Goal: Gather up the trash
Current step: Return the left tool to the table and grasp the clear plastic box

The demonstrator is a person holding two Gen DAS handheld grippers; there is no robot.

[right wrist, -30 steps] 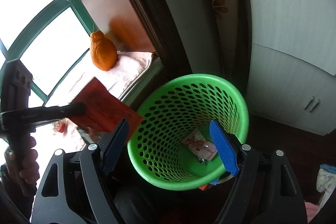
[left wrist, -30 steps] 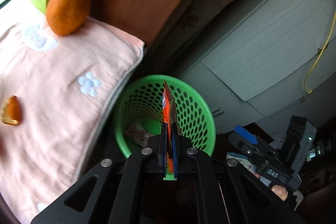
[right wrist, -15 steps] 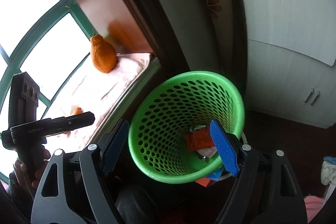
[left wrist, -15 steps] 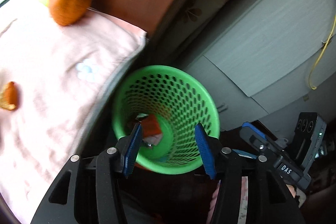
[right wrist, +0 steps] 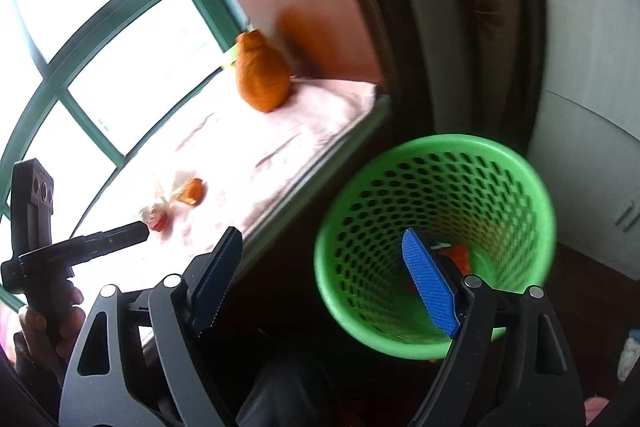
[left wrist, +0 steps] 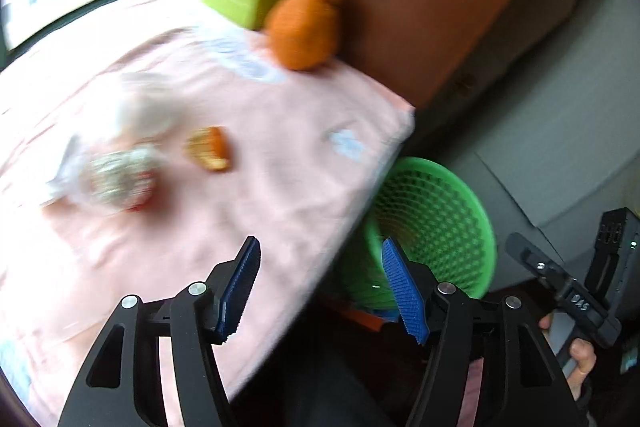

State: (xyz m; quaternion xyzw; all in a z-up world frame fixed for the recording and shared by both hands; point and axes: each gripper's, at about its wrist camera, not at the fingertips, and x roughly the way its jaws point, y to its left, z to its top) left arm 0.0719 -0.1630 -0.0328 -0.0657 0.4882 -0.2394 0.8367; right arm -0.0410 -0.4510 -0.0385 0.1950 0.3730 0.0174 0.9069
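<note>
With a red wrapper (right wrist: 456,255) already lying in the green basket (left wrist: 460,187), both the left gripper (left wrist: 320,287) and right gripper (right wrist: 324,279) are hanging open and empty, so the next move, I judge, is reaching for the crumpled wrapper (left wrist: 116,179) and orange peel (left wrist: 210,149) on the pink cloth (left wrist: 280,147).

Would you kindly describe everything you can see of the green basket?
The green basket is a round, bright green bin that looks like plastic, with a smooth solid rim and walls perforated all over with small holes, tapering toward the bottom. It stands upright on the dark floor just beside the edge of the pink blanket, below the window ledge. Inside lies an orange-red wrapper, partly hidden by the right hand-held gripper, whose jaws stand apart above it.
</note>
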